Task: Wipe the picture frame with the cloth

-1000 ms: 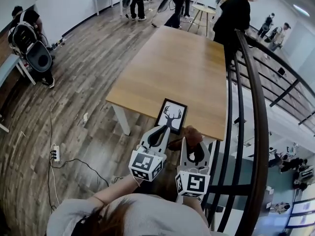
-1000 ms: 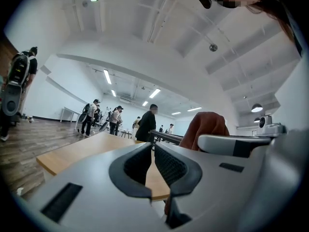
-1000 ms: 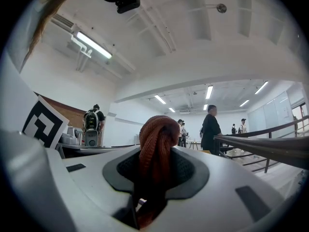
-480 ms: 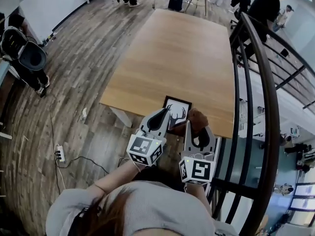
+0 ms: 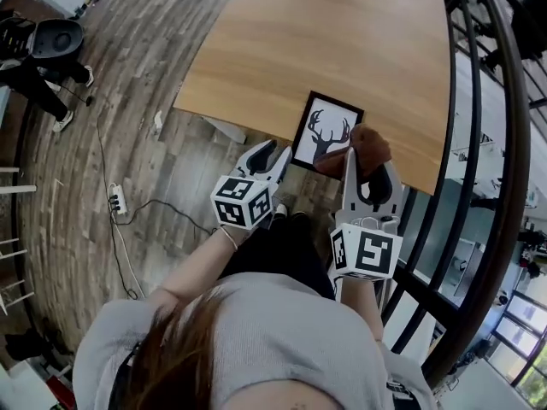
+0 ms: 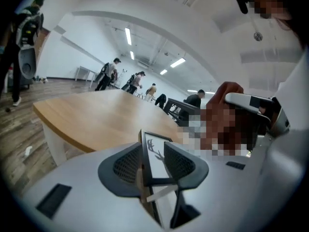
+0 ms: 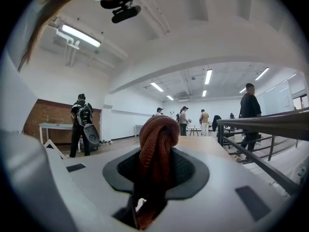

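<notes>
Wooden table (image 5: 342, 32), plank floor (image 5: 111, 101), black railing (image 5: 513, 169)

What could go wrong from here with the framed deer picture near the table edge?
1. The left gripper has just been opening its jaws, with the picture frame between them but not clamped; a wipe may push it off the near edge of the table.
2. The right gripper grips the cloth bunched; its hard jaw tips might touch the picture.
</notes>
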The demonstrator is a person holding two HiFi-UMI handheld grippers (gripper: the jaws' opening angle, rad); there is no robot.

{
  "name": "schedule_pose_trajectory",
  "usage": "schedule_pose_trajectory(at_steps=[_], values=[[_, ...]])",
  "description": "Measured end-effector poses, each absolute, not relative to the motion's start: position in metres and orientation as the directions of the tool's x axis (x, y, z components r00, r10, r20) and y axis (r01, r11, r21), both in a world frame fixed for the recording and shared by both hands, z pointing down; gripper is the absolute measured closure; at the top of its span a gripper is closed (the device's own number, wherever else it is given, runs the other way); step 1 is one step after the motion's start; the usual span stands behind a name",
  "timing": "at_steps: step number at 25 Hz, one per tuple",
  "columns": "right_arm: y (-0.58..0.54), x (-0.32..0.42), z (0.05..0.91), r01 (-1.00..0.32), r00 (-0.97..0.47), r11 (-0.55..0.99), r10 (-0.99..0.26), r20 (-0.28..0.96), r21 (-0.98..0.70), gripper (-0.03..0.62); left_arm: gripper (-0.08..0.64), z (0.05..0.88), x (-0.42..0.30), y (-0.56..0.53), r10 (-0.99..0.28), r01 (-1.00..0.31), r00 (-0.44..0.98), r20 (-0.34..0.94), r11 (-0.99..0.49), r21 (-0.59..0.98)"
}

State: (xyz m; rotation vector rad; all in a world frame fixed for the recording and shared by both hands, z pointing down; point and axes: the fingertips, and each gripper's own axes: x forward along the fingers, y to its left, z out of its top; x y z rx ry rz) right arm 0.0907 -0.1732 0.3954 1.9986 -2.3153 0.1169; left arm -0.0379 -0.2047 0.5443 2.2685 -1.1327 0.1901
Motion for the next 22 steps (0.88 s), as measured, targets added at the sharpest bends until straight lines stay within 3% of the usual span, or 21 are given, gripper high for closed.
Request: schedule_pose_trajectory(at_steps=[2,8,15,22], values=[[-0.176,0.089,0.402,-0.986,-0.164,0.164,-0.979,0.118,-0.006,0.459,0.407,0.567,-0.038,-0.199,-0.611,-0.728,0.677,0.410,-0.476,0.493],[-0.177,0.089,0.418,-0.985,-0.174,0.173,-0.972,0.157,-0.026,0.459,0.407,0.616,-0.028,-0.190,-0.450,-0.647,0.757,0.474,-0.416,0.638],[-0.178,0.092,0.428,-0.982,-0.188,0.186,-0.966,0.177,-0.029,0.459,0.407,0.620,0.000,-0.198,-0.301,-0.439,0.887,0.349,-0.316,0.841],[-0.183,0.085,0.432,-0.981,-0.195,0.193,-0.961,0.193,-0.031,0.459,0.407,0.622,0.008,-0.193,-0.195,-0.182,0.971,0.138,-0.231,0.956]])
